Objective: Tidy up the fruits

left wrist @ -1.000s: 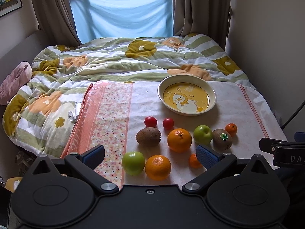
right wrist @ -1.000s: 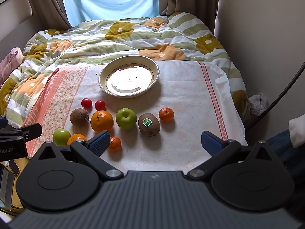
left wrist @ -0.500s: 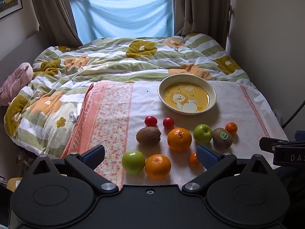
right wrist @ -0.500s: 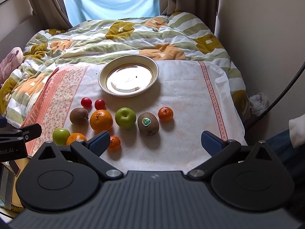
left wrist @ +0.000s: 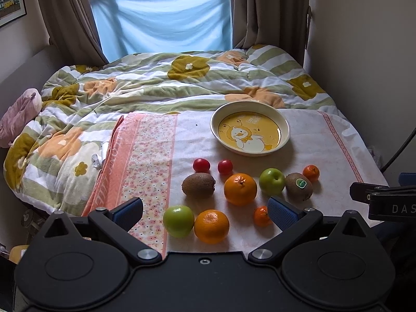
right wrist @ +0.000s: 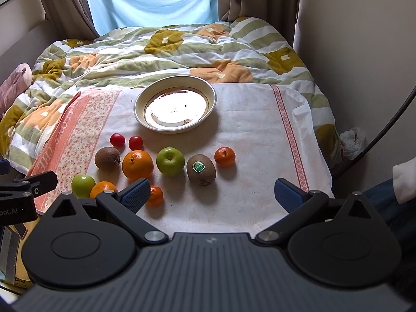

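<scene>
- Little has moved since a second ago: both views sit a touch lower over the cloth, and no fruit has shifted.
- Left gripper (left wrist: 205,212) hovers over the near edge of the cloth (left wrist: 306,130), jaws wide, holding nothing.
- Right gripper (right wrist: 212,192) hovers over the same edge further right, jaws wide too, with nothing between them.
- Plate (left wrist: 284,127) stands empty at the far middle of the cloth; its duck print shows in the left view, while glare whitens its centre in the right view.
- Two tomatoes (left wrist: 201,165) lie side by side, apart, just nearer than the plate.
- A row runs across the cloth's middle: bare kiwi (left wrist: 198,184) at the left, big orange (left wrist: 240,189), apple (left wrist: 272,181), then the stickered kiwi (left wrist: 299,186), with a small mandarin (left wrist: 311,173) just beside that kiwi toward the right edge.
- At the near edge a second apple (left wrist: 178,221) and a second orange (left wrist: 211,225) touch each other.
- Another mandarin (left wrist: 262,216) lies near them, right against the left gripper's right pad in the left view and partly behind the right gripper's left pad in the right view.
- Cloth is spread over a striped quilt (left wrist: 156,83) on the bed, with a blue curtain (left wrist: 166,23) at the window beyond.
</scene>
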Demonstrator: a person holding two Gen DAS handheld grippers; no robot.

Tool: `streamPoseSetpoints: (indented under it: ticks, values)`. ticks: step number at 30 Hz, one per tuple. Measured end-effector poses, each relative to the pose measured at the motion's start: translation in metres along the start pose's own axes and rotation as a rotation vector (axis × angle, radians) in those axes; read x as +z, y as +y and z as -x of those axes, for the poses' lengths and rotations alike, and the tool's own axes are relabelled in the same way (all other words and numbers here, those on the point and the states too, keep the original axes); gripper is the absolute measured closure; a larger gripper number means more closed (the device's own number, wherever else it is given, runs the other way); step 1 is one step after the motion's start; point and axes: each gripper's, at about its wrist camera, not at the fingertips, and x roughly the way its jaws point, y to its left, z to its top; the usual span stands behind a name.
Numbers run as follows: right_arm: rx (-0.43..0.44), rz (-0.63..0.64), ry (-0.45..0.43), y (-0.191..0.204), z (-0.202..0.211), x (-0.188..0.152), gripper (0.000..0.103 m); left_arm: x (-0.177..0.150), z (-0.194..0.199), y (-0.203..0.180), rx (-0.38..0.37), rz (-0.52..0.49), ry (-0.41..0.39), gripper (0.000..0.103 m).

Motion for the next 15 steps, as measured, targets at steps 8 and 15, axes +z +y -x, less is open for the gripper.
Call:
streamPoseSetpoints:
  ticks: [8,15]
  values:
    - [0.044,0.055,0.021,0.000,-0.006,0.004,0.000,-0.006,0.001,0.010,-0.020,0.026,0.007,0.000]
    - [0.094,0.025,0.052,0.022,-0.028,-0.004,0.000,-0.022,-0.027,0.041,-0.013,0.010,0.055,0.000]
